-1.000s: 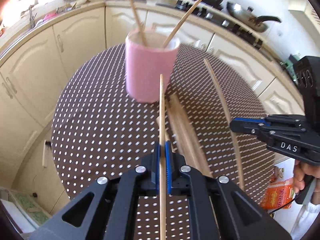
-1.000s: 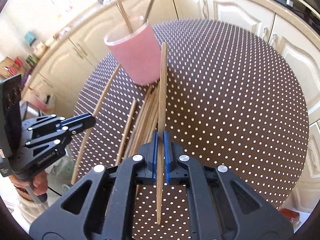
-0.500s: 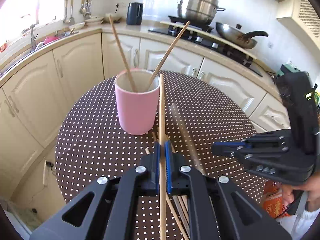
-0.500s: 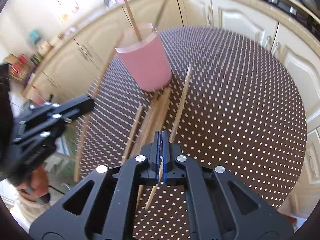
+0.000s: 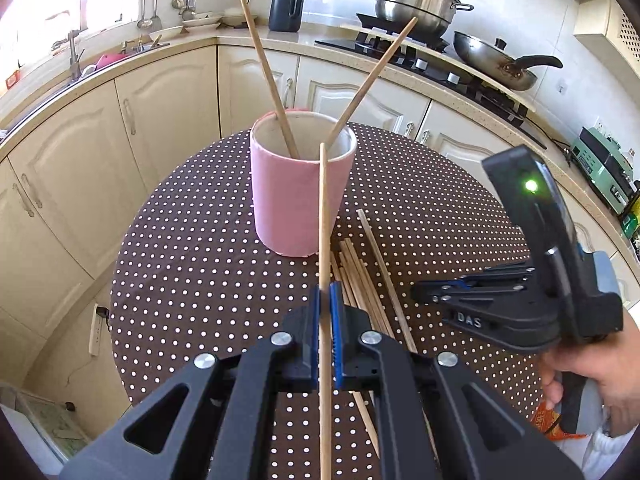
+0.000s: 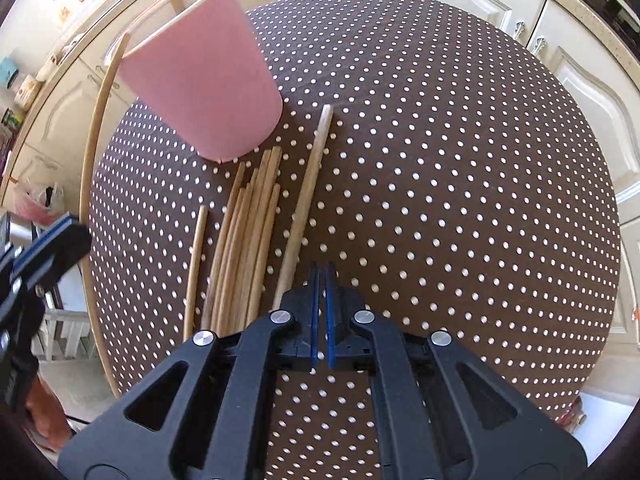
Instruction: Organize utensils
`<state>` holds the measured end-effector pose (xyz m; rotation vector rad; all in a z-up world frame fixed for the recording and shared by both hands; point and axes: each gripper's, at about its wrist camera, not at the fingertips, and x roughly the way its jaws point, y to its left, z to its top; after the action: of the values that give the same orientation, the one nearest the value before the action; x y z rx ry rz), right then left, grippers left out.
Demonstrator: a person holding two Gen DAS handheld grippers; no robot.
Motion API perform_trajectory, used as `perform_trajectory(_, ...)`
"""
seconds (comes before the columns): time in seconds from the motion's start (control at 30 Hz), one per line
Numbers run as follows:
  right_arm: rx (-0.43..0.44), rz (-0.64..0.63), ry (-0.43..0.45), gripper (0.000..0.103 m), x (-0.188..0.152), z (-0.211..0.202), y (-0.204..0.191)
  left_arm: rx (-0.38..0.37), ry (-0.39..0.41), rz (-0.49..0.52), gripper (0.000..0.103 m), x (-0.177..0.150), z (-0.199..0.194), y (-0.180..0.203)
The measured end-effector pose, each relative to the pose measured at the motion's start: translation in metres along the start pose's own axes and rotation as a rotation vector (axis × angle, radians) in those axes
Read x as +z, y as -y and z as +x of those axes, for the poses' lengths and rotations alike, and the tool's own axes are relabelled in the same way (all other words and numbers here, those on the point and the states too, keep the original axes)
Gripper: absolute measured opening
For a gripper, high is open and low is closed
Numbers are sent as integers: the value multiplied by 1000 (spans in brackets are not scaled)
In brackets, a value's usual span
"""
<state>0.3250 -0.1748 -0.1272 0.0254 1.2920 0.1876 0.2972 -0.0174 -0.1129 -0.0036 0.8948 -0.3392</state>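
The left gripper has its blue fingers clamped on a single chopstick, which runs straight up between them, and its tip sits at the near rim of the pink cup. That cup stands upright on the round, polka-dot bench, and two chopsticks in the cup lean apart against its wall, one left, one right.

Over on the right side, the right gripper points steeply down at the bench with its fingers pressed together and nothing between them. Just beside its tips, to the left, lies one pale chopstick flat on the cloth, set a little apart from the loose bundle of chopsticks. The bundle lies at the foot of the cup, its far ends almost touching the cup's base.

A person's hand wraps the right gripper's handle. Behind the bench, cream cabinets curve round.
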Motion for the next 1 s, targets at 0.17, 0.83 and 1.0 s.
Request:
perform_trajectory(0.17, -15, -32, -32, 4, 18, 11, -10, 17, 29, 5, 6, 3, -1, -1)
perform_trajectory(0.83, -59, -71, -44, 32, 30, 38, -62, 17, 33, -52, 6, 12, 4, -18)
perform_trajectory(1.0, -28, -48, -57, 29, 32, 39, -61, 5, 29, -61, 6, 11, 6, -22)
